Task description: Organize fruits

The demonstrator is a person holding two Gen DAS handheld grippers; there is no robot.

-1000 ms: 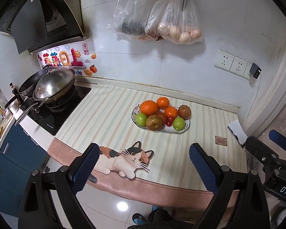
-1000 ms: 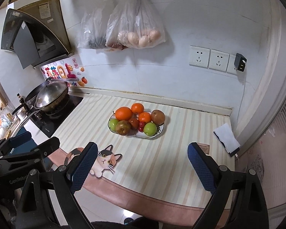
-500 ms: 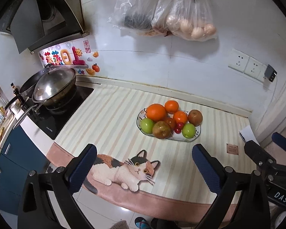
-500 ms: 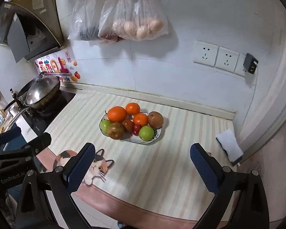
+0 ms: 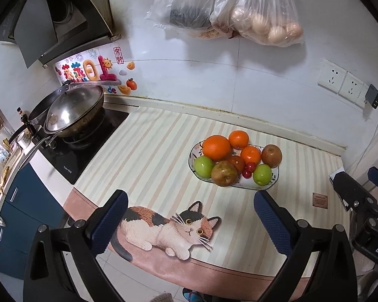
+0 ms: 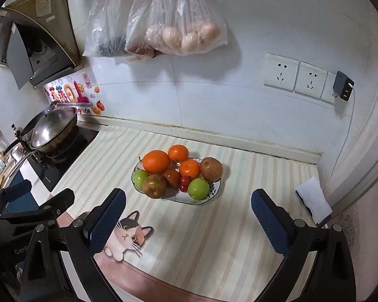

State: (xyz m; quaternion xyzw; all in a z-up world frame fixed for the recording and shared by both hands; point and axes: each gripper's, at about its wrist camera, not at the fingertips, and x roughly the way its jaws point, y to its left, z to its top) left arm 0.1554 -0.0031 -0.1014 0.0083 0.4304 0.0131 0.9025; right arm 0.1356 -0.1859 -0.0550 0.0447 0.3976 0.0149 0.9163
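Observation:
A patterned white plate [image 5: 273,183] [image 6: 215,193] sits on the striped counter mat, piled with fruit: a large orange [image 5: 216,147] [image 6: 156,161], two smaller oranges, two green apples [image 5: 262,174] [image 6: 198,188], brown pears [image 5: 224,173] [image 6: 154,185] and small red cherries. My left gripper [image 5: 190,201] hangs open over the cat picture, short of the plate, with nothing between its blue pads. Just as empty, my right gripper [image 6: 189,200] stands open near the plate's front rim. Each view catches the other gripper at its side edge.
A wok with a lid [image 5: 73,114] rests on the black hob at the left. Bags of eggs [image 6: 186,35] hang on the wall above. Wall sockets [image 6: 279,71] and a plugged charger are at the right. A white folded item [image 6: 313,200] lies at the counter's right end.
Both grippers have moved forward and down toward the counter; the plate of fruit looks larger and nearer. Nothing has been taken hold of.

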